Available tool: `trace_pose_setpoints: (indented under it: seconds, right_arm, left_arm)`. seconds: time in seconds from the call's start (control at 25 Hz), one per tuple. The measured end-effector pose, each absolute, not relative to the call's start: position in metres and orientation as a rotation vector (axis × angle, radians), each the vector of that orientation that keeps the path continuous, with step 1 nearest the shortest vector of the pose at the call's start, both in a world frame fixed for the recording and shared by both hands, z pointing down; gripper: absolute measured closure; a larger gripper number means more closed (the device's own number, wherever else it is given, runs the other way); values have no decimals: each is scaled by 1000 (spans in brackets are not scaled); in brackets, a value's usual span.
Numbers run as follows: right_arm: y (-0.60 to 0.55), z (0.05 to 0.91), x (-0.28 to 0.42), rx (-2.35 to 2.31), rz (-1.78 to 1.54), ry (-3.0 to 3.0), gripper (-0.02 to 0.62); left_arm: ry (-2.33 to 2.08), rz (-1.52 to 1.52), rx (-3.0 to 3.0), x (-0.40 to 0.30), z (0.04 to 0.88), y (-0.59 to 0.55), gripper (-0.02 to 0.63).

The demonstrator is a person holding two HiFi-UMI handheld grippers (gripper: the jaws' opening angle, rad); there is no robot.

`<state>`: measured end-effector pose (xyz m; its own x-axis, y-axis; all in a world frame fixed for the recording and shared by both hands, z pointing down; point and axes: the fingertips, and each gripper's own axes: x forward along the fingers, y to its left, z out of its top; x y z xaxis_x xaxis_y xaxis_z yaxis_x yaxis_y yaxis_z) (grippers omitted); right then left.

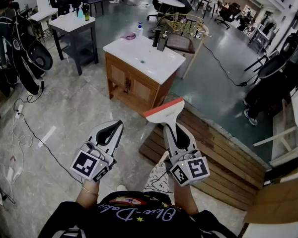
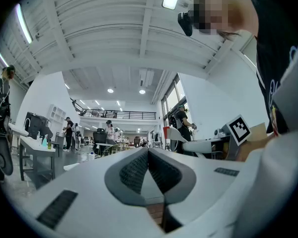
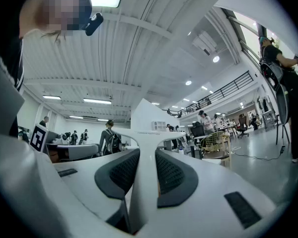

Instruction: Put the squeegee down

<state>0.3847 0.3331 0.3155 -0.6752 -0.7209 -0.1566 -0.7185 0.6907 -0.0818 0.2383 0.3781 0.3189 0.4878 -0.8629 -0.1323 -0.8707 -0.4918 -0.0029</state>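
Right gripper: your right gripper (image 1: 171, 128) (image 3: 148, 155) is clamped on the squeegee's white handle, with both dark pads pressed against its sides.

Squeegee: the squeegee (image 1: 165, 111) (image 3: 150, 133) is off every surface, carried in that grip. Its wide head points away from you, and an orange-red strip runs along the head's far edge. In the head view it sits just short of the counter's near right corner, clear of it, over the place where floor (image 1: 64, 118) meets wooden decking (image 1: 223, 157). How high it hangs above them I can't judge from this steep angle.

Left gripper: your left gripper (image 1: 116, 125) (image 2: 148, 151) is closed on nothing, its pad tips meeting. It is held just beside the right one, and the two do not touch.

Counter: the white counter (image 1: 164, 63) tops a wooden cabinet (image 1: 131, 81) ahead of both grippers.

On the counter: a bottle (image 1: 139, 29) stands at the far edge. A purple cloth (image 1: 128, 35) lies near the far left corner, just beside the bottle. A dark tap (image 1: 159, 39) rises along the far right edge.
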Motion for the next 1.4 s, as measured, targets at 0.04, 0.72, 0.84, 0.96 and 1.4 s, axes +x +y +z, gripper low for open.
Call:
trace_pose_setpoints:
  seconds: [0.04,0.72,0.84,0.96,1.4]
  right_arm:
    - [333,315,386,-1172,-22,2724,479]
    - [347,316,379,-1155,-88,2697,479]
    - [347,316,378,-1155,-91,2694,479]
    - [347,314,374,-1152,-82,2693,479]
    - [344,317,355,-1129,-128,2691,479]
  left_arm:
    - [1548,174,-2649,239,319,378,612]
    - [1563,185,-2657,224,324,392,612]
    - [1569,197,-2653,221,325,392,612]
    - [1572,194,-2650,218,326,392,612]
    - [1615,181,-2641,194,327,398,612]
